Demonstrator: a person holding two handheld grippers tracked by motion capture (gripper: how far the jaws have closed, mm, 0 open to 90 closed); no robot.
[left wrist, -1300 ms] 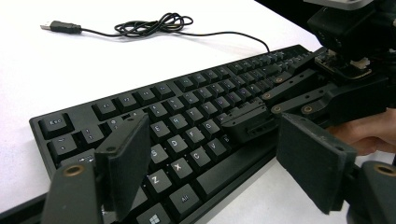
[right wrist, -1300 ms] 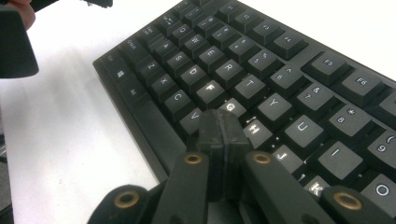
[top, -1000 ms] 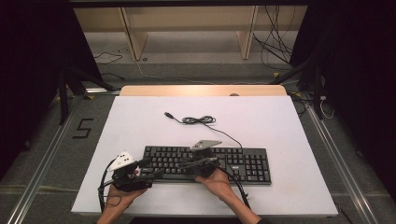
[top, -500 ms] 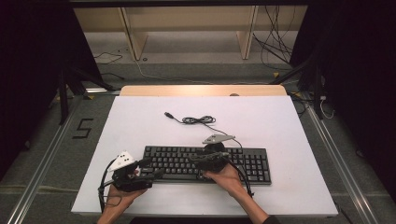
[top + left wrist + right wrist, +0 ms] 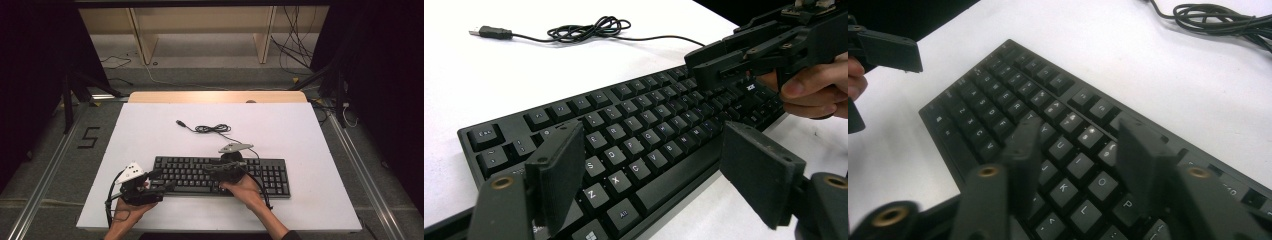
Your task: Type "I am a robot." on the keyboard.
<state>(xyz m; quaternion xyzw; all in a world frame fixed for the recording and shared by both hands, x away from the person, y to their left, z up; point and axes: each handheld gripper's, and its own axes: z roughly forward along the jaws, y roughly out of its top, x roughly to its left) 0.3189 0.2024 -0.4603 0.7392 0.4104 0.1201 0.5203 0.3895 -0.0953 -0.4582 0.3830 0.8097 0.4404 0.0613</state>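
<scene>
A black keyboard [image 5: 260, 172] lies across the near half of the white table [image 5: 300, 130], its cable coiled [image 5: 212, 128] behind it. My left gripper [image 5: 167, 184] rests at the keyboard's left front corner, open wide. In the left gripper view [image 5: 649, 180] one jaw stands over the keys and the other over the table in front, neither pressing. My right gripper [image 5: 209, 169] hovers over the middle keys [image 5: 1080, 132], pointing left. Its jaws have just been closing but stand apart, with nothing between them but the keys [image 5: 1063, 150] below.
The USB plug [image 5: 180, 122] lies on the table behind the keyboard. A wooden strip [image 5: 215, 96] runs along the far table edge, with shelving and floor cables beyond. Bare white table stretches behind and to the right of the keyboard.
My right gripper has shifted a little to the right along the keyboard. The left gripper and the keyboard have stayed where they were.
</scene>
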